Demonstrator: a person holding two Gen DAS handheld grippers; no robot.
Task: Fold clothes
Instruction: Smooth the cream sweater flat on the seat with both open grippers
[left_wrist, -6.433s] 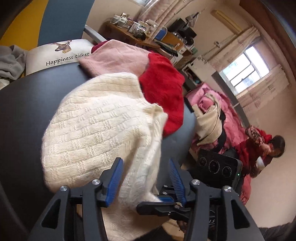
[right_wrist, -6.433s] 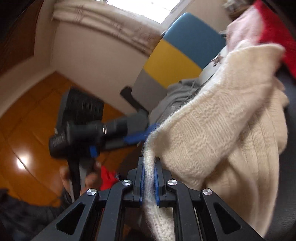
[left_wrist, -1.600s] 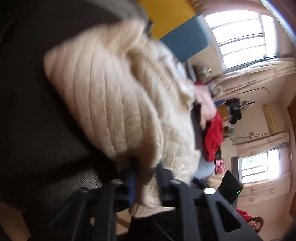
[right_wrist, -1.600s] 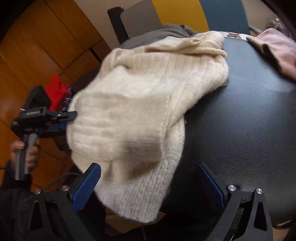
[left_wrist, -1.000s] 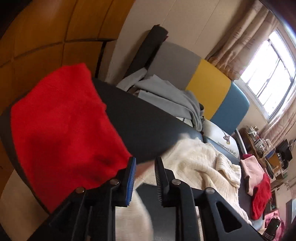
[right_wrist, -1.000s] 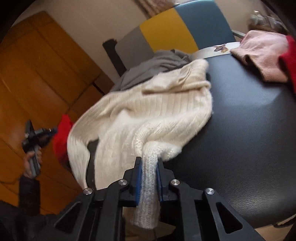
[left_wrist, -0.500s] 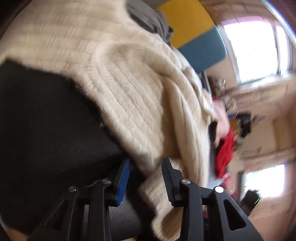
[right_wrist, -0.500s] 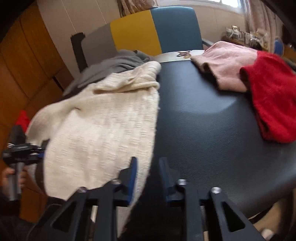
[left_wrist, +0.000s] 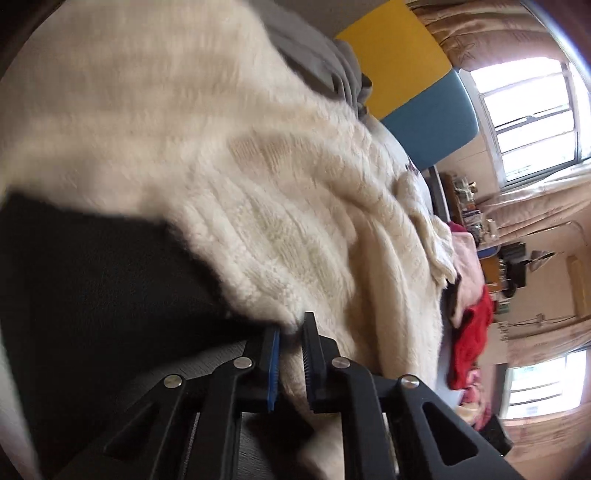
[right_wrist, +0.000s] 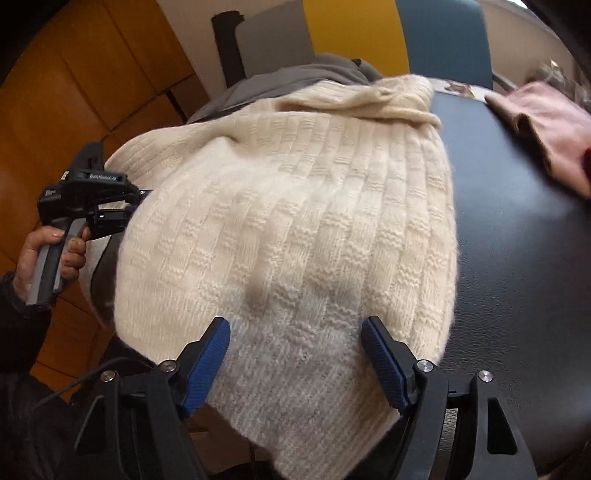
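So the cream sweater (right_wrist: 295, 221) is spread out over the black table (right_wrist: 524, 258) now, knit face up, with its ribbed hem hanging off the near edge. Half a second ago the right gripper (right_wrist: 295, 354) had its jaws nearly together right at the sweater's edge; now they're spread wide with the hem just lying between them, not pinched. So that side has been let go. A second ago that same gripper was clamped on a bunched-up bit of the knit, so this looks like the end of a pull-and-flatten move to me.

The left gripper (left_wrist: 290, 332) is the opposite story: it was a bit open half a second back, and now its jaws are nearly together with a fold of cream knit caught between them at the sweater's left edge. From the right wrist view you can see the person's hand (right_wrist: 48, 254) holding it over there, off the side of the table.

My read: the sweater is laid out flat enough to fold, and the left side is the one being worked. It's not a tidy folded stack yet.

Pink garment (right_wrist: 546, 125) and a red one (left_wrist: 469, 347) sit further along the table, grey clothes (right_wrist: 295, 77) behind.
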